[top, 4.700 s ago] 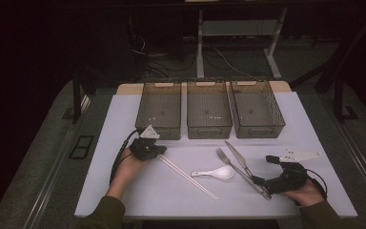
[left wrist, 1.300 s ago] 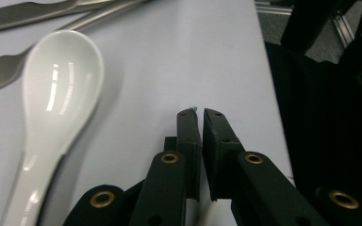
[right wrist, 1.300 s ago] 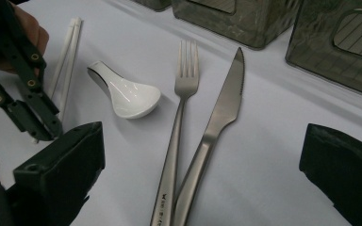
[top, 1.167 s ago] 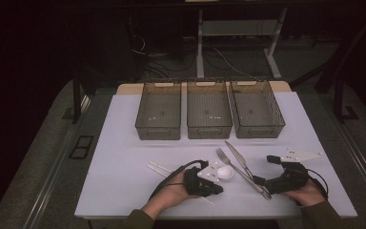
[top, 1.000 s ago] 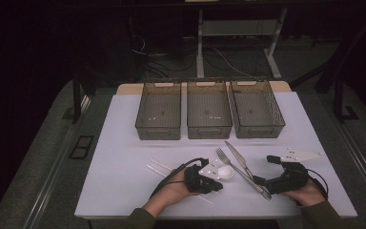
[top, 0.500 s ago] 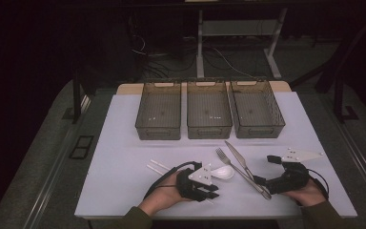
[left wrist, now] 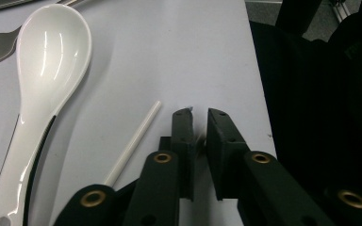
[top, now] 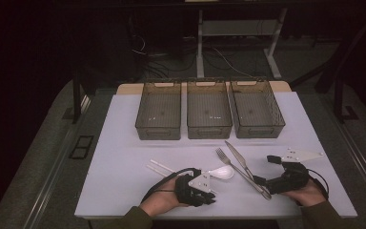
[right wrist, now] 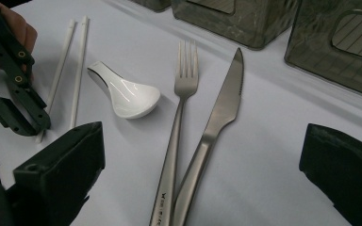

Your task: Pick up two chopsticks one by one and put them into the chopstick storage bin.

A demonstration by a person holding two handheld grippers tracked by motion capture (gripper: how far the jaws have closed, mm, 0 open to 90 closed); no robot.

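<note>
The left gripper (left wrist: 198, 115), low and left of centre in the high view (top: 208, 199), has its two black jaws nearly together, a narrow slit between the tips. They have just been closing. A small pale sliver shows in the slit, but whether the pads press on a chopstick I cannot tell. One thin white plastic chopstick (left wrist: 133, 143) lies just left of the jaws in the left gripper view, running under the gripper body at the bottom edge. In the right gripper view both white chopsticks (right wrist: 80, 61) lie side by side at upper left, their near ends by the left gripper's tips.

The white ceramic soup spoon (left wrist: 42, 94) occupies the left of the left gripper view, bowl at upper left, lying flat on the white table top (top: 124, 143). In the high view it sits just right of the left gripper.

The right gripper (right wrist: 202, 188), lower right in the high view (top: 262, 181), is released, jaws wide apart. A steel fork (right wrist: 179, 127) and steel knife (right wrist: 217, 122) lie between them, handles touching, neither pressed.

Three smoky transparent plastic bins (top: 208, 109) stand in a row at the upper centre of the table, well apart from the cutlery
</note>
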